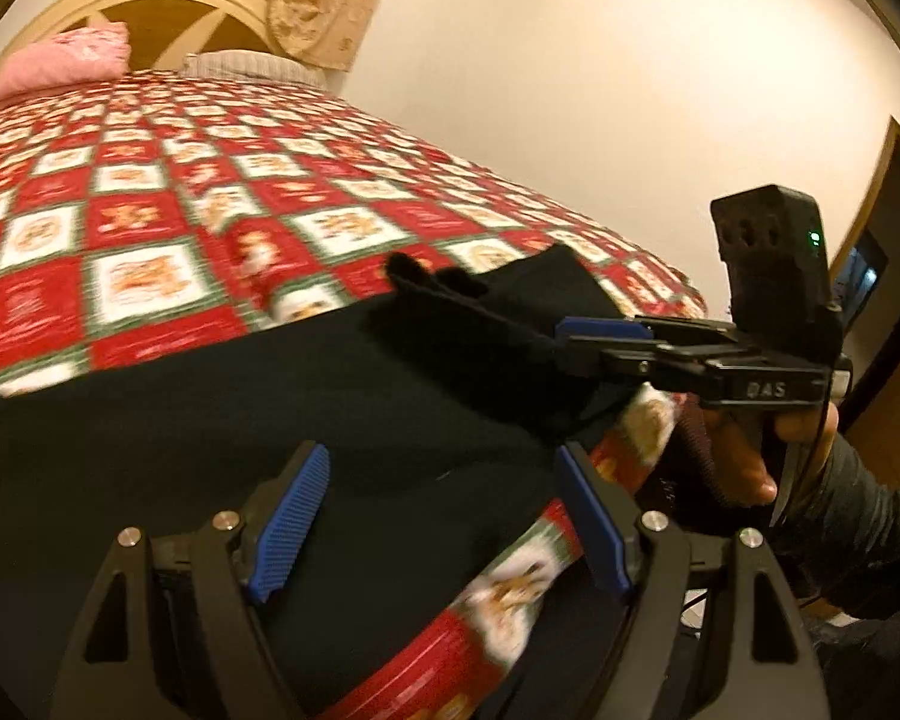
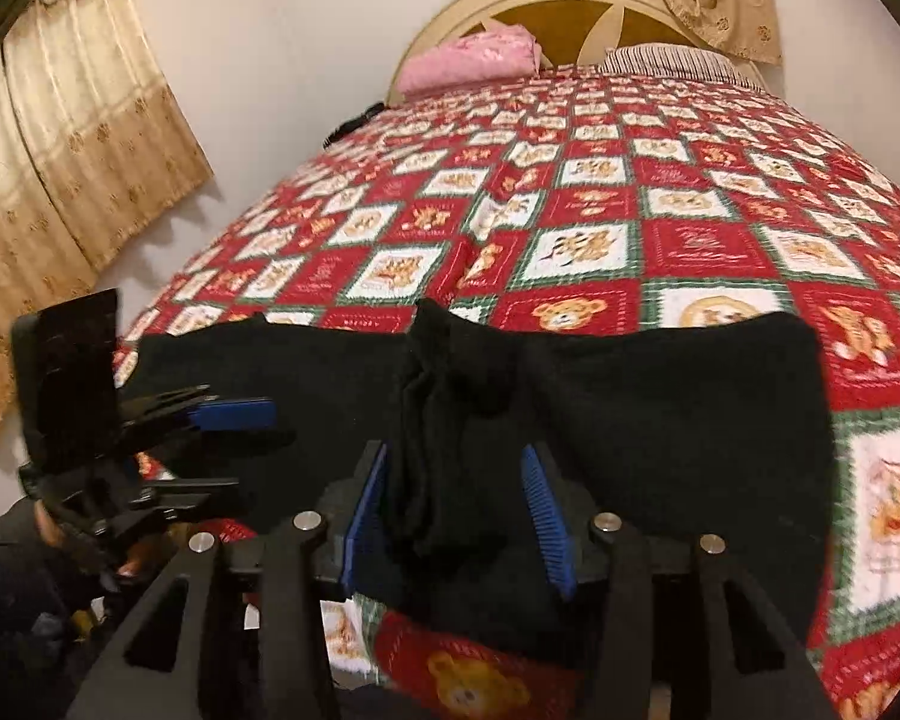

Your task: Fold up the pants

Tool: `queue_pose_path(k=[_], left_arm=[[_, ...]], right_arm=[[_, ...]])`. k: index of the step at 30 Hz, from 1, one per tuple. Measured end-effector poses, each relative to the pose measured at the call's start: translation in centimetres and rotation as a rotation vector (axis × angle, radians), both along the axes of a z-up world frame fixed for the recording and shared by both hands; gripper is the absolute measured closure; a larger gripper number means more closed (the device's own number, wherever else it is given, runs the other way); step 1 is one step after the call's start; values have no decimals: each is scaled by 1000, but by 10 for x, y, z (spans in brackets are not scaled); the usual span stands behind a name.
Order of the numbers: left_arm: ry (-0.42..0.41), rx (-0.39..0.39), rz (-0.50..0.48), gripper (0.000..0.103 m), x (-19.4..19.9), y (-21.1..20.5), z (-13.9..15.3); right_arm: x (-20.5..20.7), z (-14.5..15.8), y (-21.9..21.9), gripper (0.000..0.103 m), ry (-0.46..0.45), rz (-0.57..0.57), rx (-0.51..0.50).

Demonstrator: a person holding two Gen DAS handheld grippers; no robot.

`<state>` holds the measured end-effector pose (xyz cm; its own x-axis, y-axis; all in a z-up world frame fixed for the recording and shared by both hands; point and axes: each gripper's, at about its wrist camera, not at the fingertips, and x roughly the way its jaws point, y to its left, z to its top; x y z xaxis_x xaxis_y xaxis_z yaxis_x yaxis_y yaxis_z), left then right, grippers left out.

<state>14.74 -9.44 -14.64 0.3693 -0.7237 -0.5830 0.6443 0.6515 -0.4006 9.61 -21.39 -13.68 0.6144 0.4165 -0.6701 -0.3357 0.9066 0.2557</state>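
Black fabric pants (image 2: pixel 660 408) lie on the red-and-white checked teddy-bear bedspread (image 2: pixel 630 228), the left gripper (image 1: pixel 444 516) spread wide, the right gripper (image 2: pixel 456 516) parted around a bunched fold, not pinching it.

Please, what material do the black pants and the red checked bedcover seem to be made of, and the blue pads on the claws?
Black pants: probably soft knit or fleece; matte, no sheen, limp rounded folds.
Red checked bedcover: seemingly printed cotton or quilted fabric; flat teddy-bear squares, dull surface.
Blue pads: likely rubber or soft plastic; fine ridges, slight gloss.
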Motion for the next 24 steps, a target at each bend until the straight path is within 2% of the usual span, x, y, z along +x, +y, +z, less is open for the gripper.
queue_pose_path(k=[4,7,10,15,21,23,24], left_arm=[[24,11,-50,23,7,-26,-3],[56,-22,-65,23,12,-35,-3],[103,-60,-51,23,23,-38,-4],[144,-62,14,23,41,-45,-12],[142,-42,54,26,49,-56,-14],[121,-13,63,39,47,-58,-12],[114,2,69,58,47,-58,-12]], right_arm=[[-14,5,-24,55,-56,-22,56],[-18,2,-43,55,-51,-32,133],[-21,-1,-54,55,-69,-46,173],[-23,-3,-64,55,-100,-60,225],[-27,-8,-71,54,-124,-75,267],[-28,-10,-73,53,-128,-79,279],[-29,-10,-73,53,-129,-81,283]])
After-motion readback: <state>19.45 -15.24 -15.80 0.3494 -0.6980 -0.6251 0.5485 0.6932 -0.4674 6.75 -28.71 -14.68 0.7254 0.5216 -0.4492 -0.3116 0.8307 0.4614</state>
